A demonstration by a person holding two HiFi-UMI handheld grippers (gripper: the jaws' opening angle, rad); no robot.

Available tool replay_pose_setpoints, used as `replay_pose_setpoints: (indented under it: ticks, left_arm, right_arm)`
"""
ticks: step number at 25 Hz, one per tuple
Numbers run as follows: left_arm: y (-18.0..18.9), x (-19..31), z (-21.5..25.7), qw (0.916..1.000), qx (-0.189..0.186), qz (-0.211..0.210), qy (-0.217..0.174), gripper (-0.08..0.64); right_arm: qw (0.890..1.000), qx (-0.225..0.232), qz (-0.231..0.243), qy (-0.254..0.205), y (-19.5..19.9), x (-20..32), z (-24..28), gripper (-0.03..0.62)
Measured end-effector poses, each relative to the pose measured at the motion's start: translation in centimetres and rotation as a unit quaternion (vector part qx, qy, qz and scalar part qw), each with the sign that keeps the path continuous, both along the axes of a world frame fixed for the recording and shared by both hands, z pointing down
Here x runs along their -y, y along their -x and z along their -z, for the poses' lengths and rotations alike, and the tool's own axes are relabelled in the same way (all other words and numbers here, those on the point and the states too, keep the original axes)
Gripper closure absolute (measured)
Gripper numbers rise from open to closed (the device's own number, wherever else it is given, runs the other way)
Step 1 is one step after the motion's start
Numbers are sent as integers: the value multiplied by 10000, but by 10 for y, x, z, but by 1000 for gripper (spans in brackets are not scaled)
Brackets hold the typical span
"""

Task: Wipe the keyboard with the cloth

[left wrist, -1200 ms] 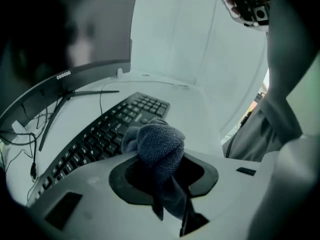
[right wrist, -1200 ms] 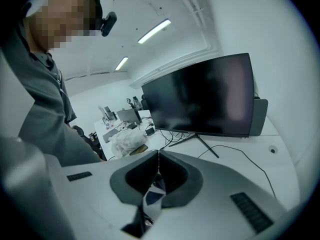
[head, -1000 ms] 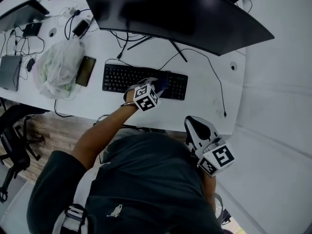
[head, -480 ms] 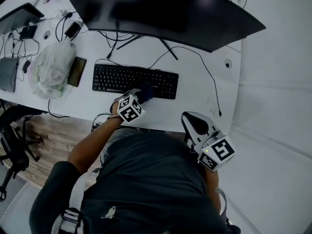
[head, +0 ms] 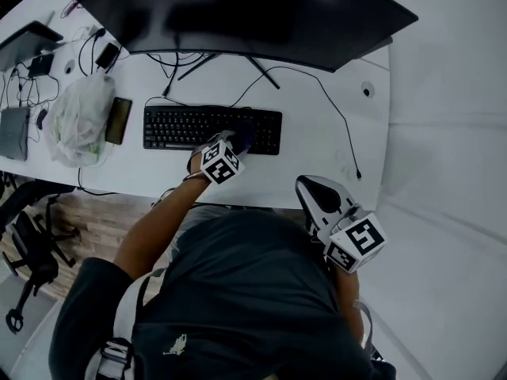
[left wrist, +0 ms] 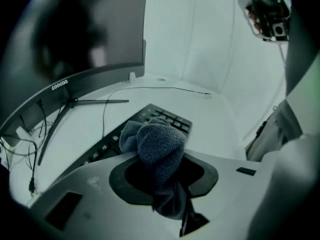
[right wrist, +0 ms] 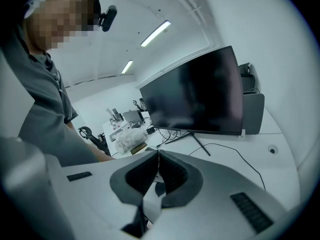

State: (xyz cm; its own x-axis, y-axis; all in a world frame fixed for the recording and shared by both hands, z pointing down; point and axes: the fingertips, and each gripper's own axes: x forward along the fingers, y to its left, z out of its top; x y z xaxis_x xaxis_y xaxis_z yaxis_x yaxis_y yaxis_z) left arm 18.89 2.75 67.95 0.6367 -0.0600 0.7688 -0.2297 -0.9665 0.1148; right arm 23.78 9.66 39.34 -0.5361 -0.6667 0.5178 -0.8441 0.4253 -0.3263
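Observation:
A black keyboard lies on the white desk below the monitor. My left gripper is shut on a bunched grey-blue cloth. The cloth presses on the keys toward the keyboard's right end. In the left gripper view the cloth bulges out between the jaws and hides their tips, with the keyboard just past it. My right gripper hangs off the desk's near edge, by the person's body. Its jaws are shut with nothing between them, as the right gripper view shows.
A wide dark monitor on a stand spans the back. Left of the keyboard lie a phone and a plastic bag, with small devices and cables beyond. A thin cable runs along the right. An office chair stands off the desk's left.
The left gripper drew the cloth back to the keyboard's near edge, then pushed it onto the keys again. The right gripper has stayed where it was, shut.

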Motion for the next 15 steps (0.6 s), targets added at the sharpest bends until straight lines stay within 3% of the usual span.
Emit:
replay_pose_setpoints:
  ticks: [4, 9, 12, 15]
  left_arm:
    - [17, -41, 2, 9989, 55, -122, 456, 451]
    - [-32, 23, 47, 9981, -478, 203, -322, 449]
    - [-39, 40, 23, 9998, -47, 44, -199, 449]
    - [-20, 11, 0, 9998, 158, -98, 72, 451]
  right_arm:
    - [9998, 78, -133, 82, -7, -4, -12, 581]
    - [9999, 68, 84, 66, -1, 5, -11, 581]
    - [9999, 100, 22, 22, -1, 6, -5, 581]
    - [9998, 141, -146, 5, -8, 3, -5, 581]
